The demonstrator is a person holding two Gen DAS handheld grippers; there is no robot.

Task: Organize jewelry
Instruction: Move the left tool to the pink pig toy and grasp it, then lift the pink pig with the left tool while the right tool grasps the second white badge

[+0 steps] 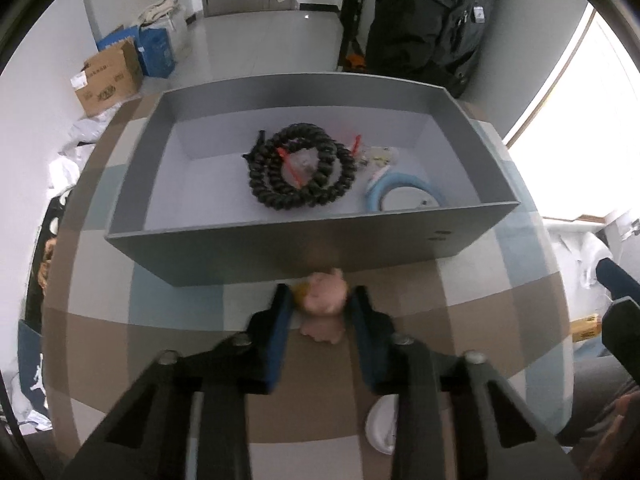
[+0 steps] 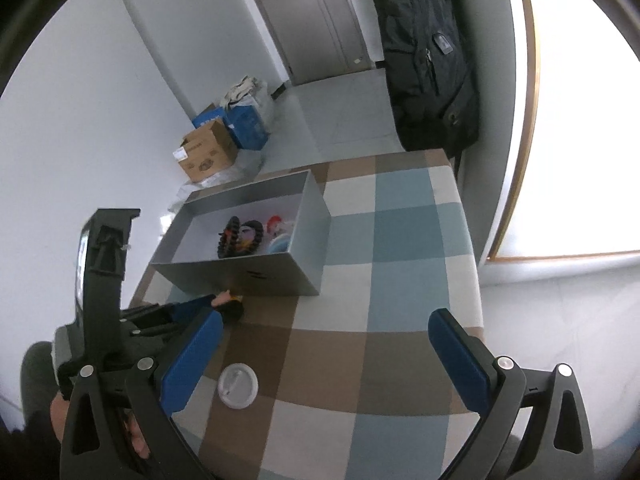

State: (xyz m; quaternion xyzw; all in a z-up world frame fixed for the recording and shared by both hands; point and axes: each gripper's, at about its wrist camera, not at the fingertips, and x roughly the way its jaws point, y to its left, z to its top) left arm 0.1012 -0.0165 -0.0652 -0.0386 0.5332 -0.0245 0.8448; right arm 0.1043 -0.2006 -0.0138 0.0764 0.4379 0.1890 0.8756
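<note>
A grey open box point(image 1: 312, 248) stands on the checked tablecloth; it also shows in the right wrist view point(image 2: 240, 272). Inside lie a black beaded necklace point(image 1: 300, 168), a light blue ring-shaped case point(image 1: 404, 194) and small bagged pieces point(image 1: 376, 156). My left gripper point(image 1: 322, 300) is shut on a pink, soft-looking ornament point(image 1: 324, 298) with a yellow bit, just in front of the box's near wall. In the right wrist view the ornament point(image 2: 226, 300) shows at the left gripper's tip. My right gripper point(image 2: 324, 360) is open and empty, above the cloth.
A white round lid point(image 2: 238, 386) lies on the tablecloth near me, also in the left wrist view point(image 1: 380, 426). Cardboard and blue boxes point(image 2: 208, 156) sit on the floor beyond the table. A black backpack point(image 2: 428, 56) hangs at the table's far right.
</note>
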